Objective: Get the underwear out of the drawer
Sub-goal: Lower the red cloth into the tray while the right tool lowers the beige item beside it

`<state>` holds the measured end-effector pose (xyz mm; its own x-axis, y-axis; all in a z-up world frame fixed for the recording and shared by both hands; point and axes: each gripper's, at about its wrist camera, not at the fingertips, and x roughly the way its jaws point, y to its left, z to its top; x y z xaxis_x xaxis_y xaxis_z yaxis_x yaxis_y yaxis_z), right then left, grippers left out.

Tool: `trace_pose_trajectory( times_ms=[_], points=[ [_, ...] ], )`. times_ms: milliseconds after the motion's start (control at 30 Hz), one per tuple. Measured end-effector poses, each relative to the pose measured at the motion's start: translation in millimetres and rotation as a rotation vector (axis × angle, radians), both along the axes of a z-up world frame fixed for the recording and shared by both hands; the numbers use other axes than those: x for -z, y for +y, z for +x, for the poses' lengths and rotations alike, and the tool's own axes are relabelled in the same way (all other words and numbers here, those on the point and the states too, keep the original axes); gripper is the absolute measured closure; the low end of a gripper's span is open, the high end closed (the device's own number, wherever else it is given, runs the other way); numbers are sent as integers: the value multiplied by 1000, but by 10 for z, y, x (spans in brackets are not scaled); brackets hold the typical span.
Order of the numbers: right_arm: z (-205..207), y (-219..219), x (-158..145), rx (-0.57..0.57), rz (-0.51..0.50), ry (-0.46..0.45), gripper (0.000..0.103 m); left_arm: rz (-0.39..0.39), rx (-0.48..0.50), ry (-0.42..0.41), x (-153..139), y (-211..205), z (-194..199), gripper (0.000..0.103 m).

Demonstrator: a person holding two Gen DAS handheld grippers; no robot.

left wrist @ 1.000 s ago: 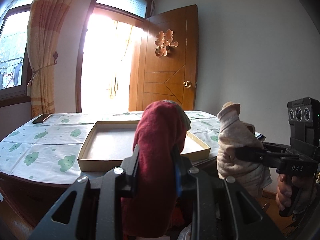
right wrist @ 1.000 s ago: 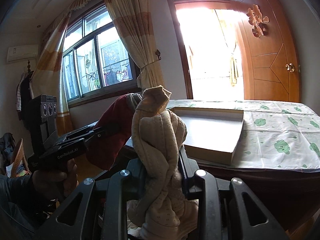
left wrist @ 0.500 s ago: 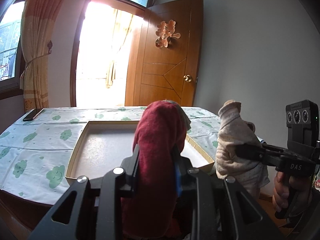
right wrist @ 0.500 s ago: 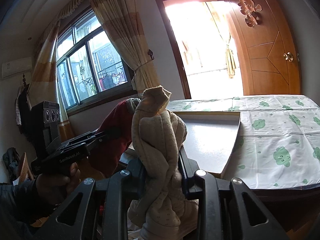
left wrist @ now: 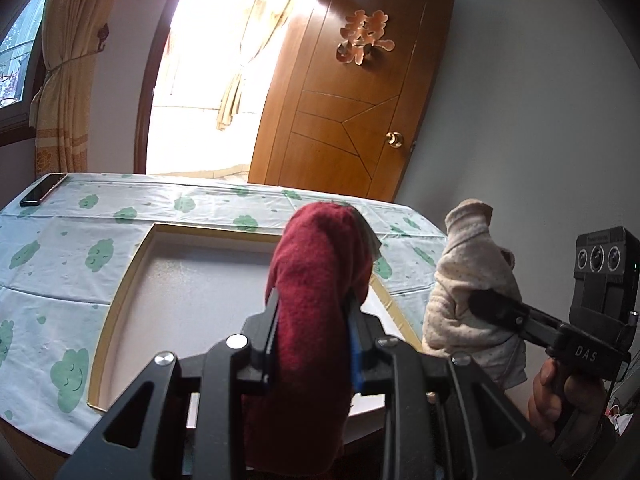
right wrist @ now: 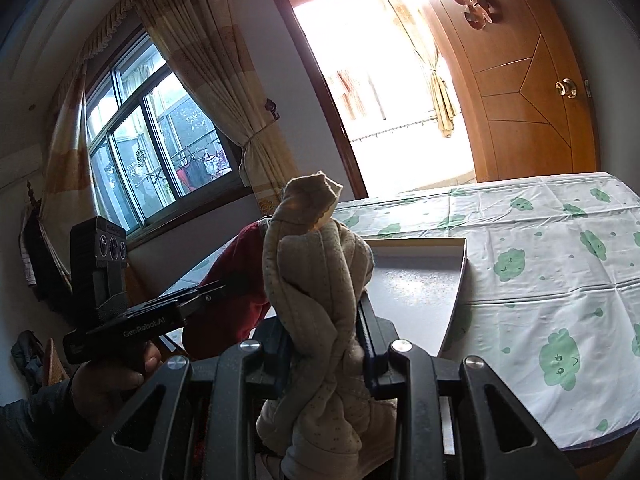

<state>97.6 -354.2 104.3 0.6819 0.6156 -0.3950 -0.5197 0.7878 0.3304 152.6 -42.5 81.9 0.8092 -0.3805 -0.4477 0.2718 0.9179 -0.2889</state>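
two bunched garments clamped in fingers, fuzzy red cloth [left wrist: 316,280] left, dotted beige knit [right wrist: 316,280] right

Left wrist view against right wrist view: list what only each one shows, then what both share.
Only the left wrist view shows the dark phone at the table's far corner and the right gripper from the side.

Only the right wrist view shows the big window and the left gripper from the side.

Both show the red underwear, the beige underwear, each clamped, plus the shallow box and wooden door.
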Motion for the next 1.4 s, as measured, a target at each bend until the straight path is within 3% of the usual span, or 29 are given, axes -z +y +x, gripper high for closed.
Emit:
trace_pose_trajectory(
  times_ms=[200,467,733,900,1233,1333,1367,1400],
  points=[
    [411,-10,-57,24,30,43,72,-23,-14,58,-72,-71,388,77],
    [808,88,-71,63,-1,84,72,-62,-34,119,-82,-136,809,77],
    [1252,181,26,105,10,182,72,-150,-59,234,183,-128,1327,77],
    [1515,228,193,146,-35,248,72,-211,-85,296,357,-131,1549,77],
    [1782,185,349,181,-105,328,70,-236,-94,357,578,-247,1822,77],
    [1820,202,355,189,-135,338,55,-229,-81,394,659,-324,1885,76],
    [1813,200,352,201,-147,334,41,-225,-76,397,665,-350,1888,76],
    [1792,195,346,205,-151,326,34,-217,-73,396,657,-374,1878,74]
  ],
)
